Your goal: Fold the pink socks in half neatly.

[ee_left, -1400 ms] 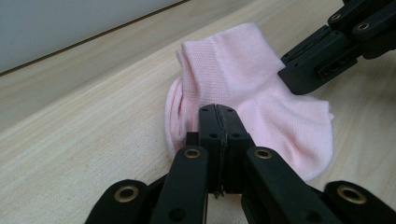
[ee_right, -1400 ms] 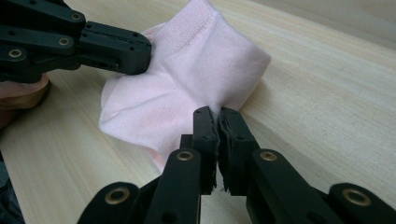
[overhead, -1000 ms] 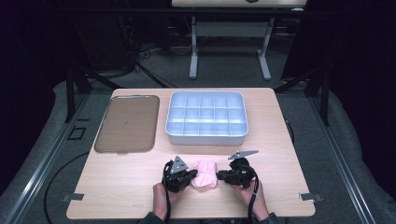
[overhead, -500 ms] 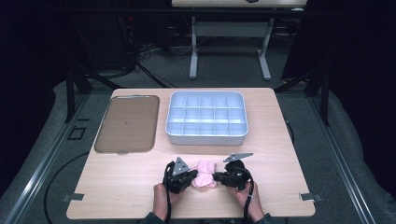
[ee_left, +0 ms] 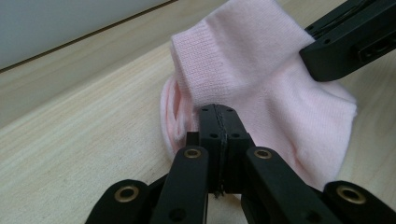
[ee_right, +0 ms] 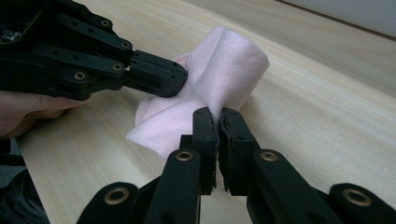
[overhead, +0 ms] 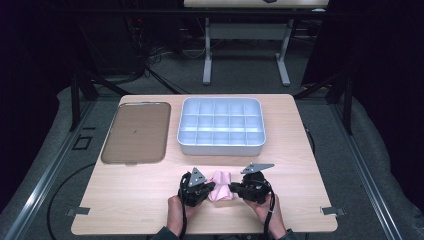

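A pale pink sock (overhead: 220, 193) lies bunched on the wooden table near the front edge, between the two grippers. My left gripper (overhead: 210, 190) comes in from the left, its jaws shut on a fold of the pink sock (ee_left: 252, 79) at the ribbed cuff side. My right gripper (overhead: 232, 189) comes in from the right, jaws shut on the opposite fold of the sock (ee_right: 229, 60). In the right gripper view its own tips (ee_right: 218, 116) pinch the fabric while the left gripper (ee_right: 180, 77) presses on the sock from the left. A hand holds each gripper.
A light grey box (overhead: 221, 148) divided into several compartments stands behind the sock at the table's middle. A flat brown tray (overhead: 134, 132) lies to its left. The table's front edge (overhead: 200, 231) runs close under the hands.
The right gripper has edged slightly left toward the sock, and the sock looks more bunched between the two grippers. The left gripper has kept its place.
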`<action>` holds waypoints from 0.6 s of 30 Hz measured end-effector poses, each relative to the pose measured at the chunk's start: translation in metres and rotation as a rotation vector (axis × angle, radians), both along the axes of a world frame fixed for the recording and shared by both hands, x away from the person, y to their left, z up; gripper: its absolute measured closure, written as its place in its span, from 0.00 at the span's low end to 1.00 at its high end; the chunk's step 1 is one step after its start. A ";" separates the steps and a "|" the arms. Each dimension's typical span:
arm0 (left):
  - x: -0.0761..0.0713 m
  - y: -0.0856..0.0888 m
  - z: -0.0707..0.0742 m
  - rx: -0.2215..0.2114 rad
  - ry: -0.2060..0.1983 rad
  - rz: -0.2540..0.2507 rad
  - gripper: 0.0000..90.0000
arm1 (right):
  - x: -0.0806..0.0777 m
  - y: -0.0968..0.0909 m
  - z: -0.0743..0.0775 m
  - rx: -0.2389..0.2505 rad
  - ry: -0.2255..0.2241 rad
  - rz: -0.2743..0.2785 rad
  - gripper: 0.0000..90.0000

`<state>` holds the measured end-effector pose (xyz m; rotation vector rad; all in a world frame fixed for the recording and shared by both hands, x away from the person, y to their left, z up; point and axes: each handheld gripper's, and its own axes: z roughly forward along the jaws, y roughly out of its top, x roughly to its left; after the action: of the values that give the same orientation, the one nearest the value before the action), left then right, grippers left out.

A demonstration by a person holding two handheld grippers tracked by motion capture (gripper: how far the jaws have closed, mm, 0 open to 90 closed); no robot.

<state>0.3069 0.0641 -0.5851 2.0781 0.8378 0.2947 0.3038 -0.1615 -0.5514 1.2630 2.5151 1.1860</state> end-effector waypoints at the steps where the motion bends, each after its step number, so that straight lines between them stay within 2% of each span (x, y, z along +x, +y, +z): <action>1: 0.000 -0.001 0.000 -0.004 0.006 0.002 1.00 | 0.000 0.001 0.001 -0.004 -0.005 0.005 0.95; 11: 0.001 -0.005 0.000 -0.002 0.004 -0.007 1.00 | 0.003 0.014 0.008 -0.018 -0.037 0.042 0.95; 13: 0.001 -0.006 -0.001 -0.010 0.006 -0.008 1.00 | 0.006 0.020 0.006 -0.013 -0.048 0.067 0.95; 18: 0.002 -0.005 -0.001 -0.022 0.009 -0.017 1.00 | 0.009 0.026 0.004 -0.018 -0.040 0.081 0.95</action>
<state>0.3089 0.0592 -0.5865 2.0663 0.8249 0.2652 0.3132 -0.1351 -0.5475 1.1323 2.5641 1.1899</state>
